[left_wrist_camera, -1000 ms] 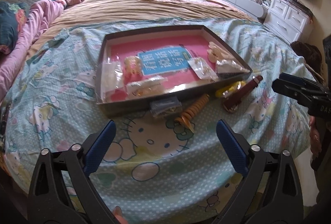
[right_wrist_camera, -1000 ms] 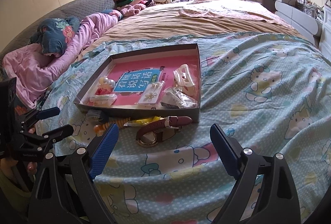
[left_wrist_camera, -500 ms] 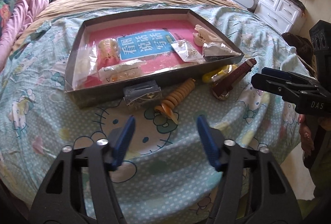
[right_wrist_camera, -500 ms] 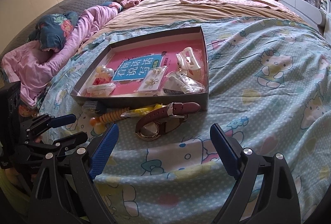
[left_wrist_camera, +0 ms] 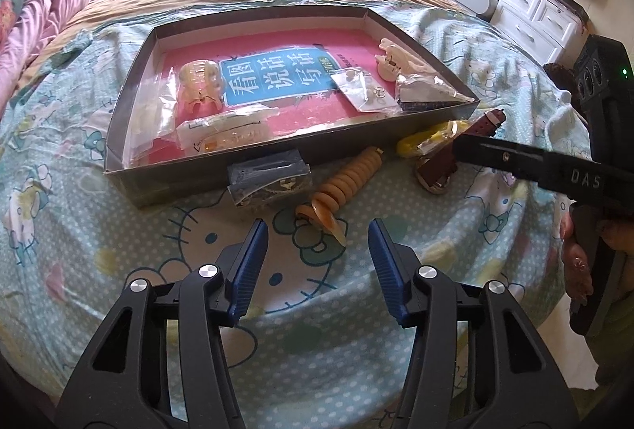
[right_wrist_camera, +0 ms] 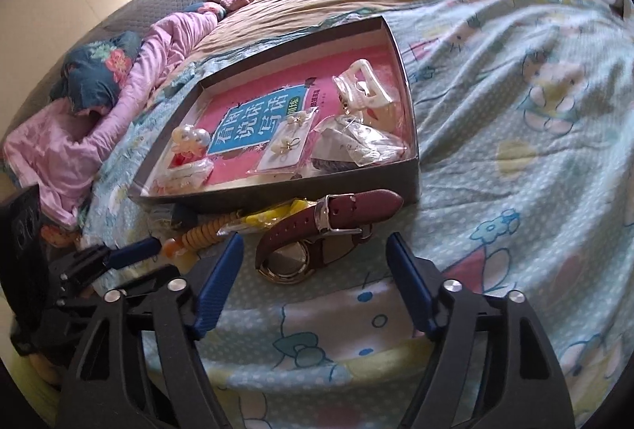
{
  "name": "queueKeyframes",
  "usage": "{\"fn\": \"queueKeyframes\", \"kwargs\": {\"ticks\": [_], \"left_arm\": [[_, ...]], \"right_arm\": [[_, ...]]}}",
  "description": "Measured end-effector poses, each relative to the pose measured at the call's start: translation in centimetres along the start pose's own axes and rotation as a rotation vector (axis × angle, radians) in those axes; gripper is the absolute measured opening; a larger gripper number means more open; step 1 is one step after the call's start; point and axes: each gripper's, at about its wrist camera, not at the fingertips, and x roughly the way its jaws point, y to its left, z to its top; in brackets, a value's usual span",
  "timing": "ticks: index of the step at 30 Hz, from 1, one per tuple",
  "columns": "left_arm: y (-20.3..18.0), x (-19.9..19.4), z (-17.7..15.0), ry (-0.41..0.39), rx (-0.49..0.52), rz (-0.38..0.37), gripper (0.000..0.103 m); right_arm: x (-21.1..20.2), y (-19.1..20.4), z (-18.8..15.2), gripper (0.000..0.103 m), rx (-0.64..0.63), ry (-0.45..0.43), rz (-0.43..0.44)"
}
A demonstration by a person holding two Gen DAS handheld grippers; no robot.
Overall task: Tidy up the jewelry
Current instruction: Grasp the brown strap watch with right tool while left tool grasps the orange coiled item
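- While several pieces already lie in the shallow box (left_wrist_camera: 130, 135) on the bed (left_wrist_camera: 119, 250) — a pale hair claw (right_wrist_camera: 362, 88), bagged earrings (right_wrist_camera: 287, 143), a pearly ornament (right_wrist_camera: 190, 139) — the sorting looks roughly half done.
- Four things wait outside, against the box's near wall: a small bagged packet (left_wrist_camera: 269, 183), an orange spiral hair tie (left_wrist_camera: 344, 187), a yellow piece (left_wrist_camera: 428, 141) and a maroon-strapped watch (right_wrist_camera: 329, 230).
- Left hand-held gripper (left_wrist_camera: 317, 262): its jaws have just been closing to a middling gap, empty, poised just short of the spiral tie.
- Right hand-held gripper (right_wrist_camera: 313, 278): its jaws have just been closing too but stand fairly wide, straddling the watch without touching it.
- Judged next: grasp both, drop them in the box.
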Motion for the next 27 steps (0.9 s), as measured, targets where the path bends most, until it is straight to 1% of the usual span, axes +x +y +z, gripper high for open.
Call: {"fn": "queueKeyframes", "kwargs": {"ticks": [1,4,7,9,10,11,16,18,20,21,22,27], "left_arm": [[0.0,0.1,0.0,-0.002,-0.003,0.000,0.045],[0.0,0.5,0.1,-0.001,-0.005,0.004,0.052],[0.3,0.8,0.2,-0.003,-0.019,0.001,0.053],[0.5,1.0,0.4,-0.002,-0.042,-0.012,0.053],[0.6,1.2,0.5,0.003,-0.056,-0.025,0.054],[0.7,1.3,0.5,0.005,-0.063,-0.030,0.054],[0.3,1.7,0.4,0.006,-0.057,-0.017,0.054],[0.0,1.7,0.4,0.007,-0.054,-0.015,0.049],[-0.3,1.8,0.4,0.006,-0.041,0.008,0.030],[-0.5,1.8,0.5,0.006,-0.033,0.023,0.026],[-0.6,1.8,0.5,0.005,-0.026,0.035,0.020],[-0.6,1.3,0.2,-0.006,-0.017,0.026,0.018]], "right_arm": [[0.0,-0.1,0.1,0.068,0.015,-0.004,0.010],[0.1,-0.3,0.3,0.065,0.041,-0.006,0.035],[0.3,-0.5,0.3,0.053,0.050,-0.008,0.054],[0.4,-0.4,0.3,0.043,0.056,-0.013,0.075],[0.3,-0.5,0.3,0.043,0.058,-0.020,0.084],[0.2,-0.5,0.3,0.038,0.058,-0.022,0.087],[-0.5,-0.7,0.1,0.032,0.045,-0.035,0.099],[-1.0,-0.8,0.0,0.031,0.037,-0.041,0.097],[-1.4,-0.7,-0.1,0.031,0.032,-0.043,0.095],[-1.7,-0.7,-0.1,0.031,0.028,-0.044,0.092],[-1.9,-0.7,-0.2,0.031,0.024,-0.047,0.089],[-3.5,-0.9,-0.5,0.030,0.002,-0.066,0.065]]}}
